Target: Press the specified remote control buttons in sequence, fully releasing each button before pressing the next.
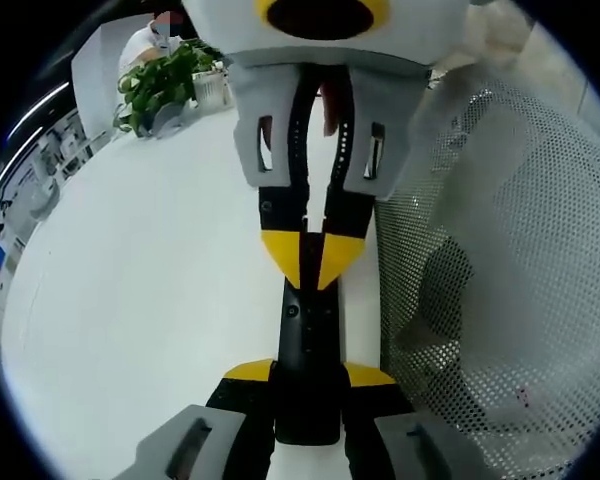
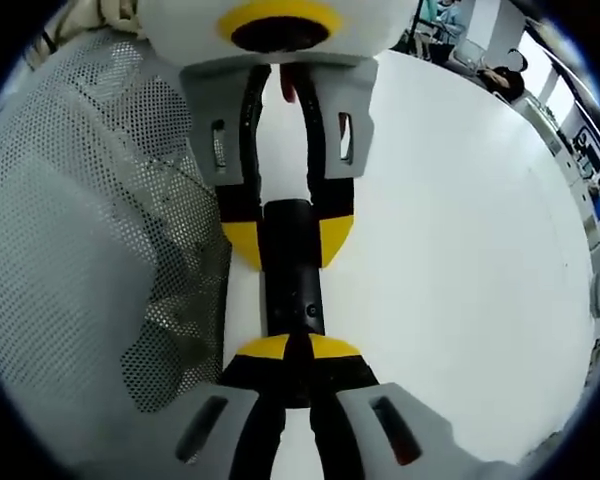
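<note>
A slim black remote (image 1: 305, 330) lies lengthwise between my two grippers over the white table (image 1: 150, 280). My left gripper (image 1: 308, 372) is shut on the remote's near end, one yellow tip on each side. From the top of the left gripper view, my right gripper (image 1: 310, 260) comes down with its yellow tips shut together, resting on the remote's button face. In the right gripper view the remote (image 2: 292, 285) runs from my shut right gripper (image 2: 300, 347) up to the left gripper (image 2: 290, 235), which clamps its far end. The button under the tips is hidden.
A white mesh fabric surface (image 1: 500, 260) stands close beside the remote, seen also as mesh (image 2: 90, 200) in the right gripper view. A potted green plant (image 1: 165, 80) stands at the table's far edge with a person behind it. Bare table (image 2: 460, 250) stretches on the other side.
</note>
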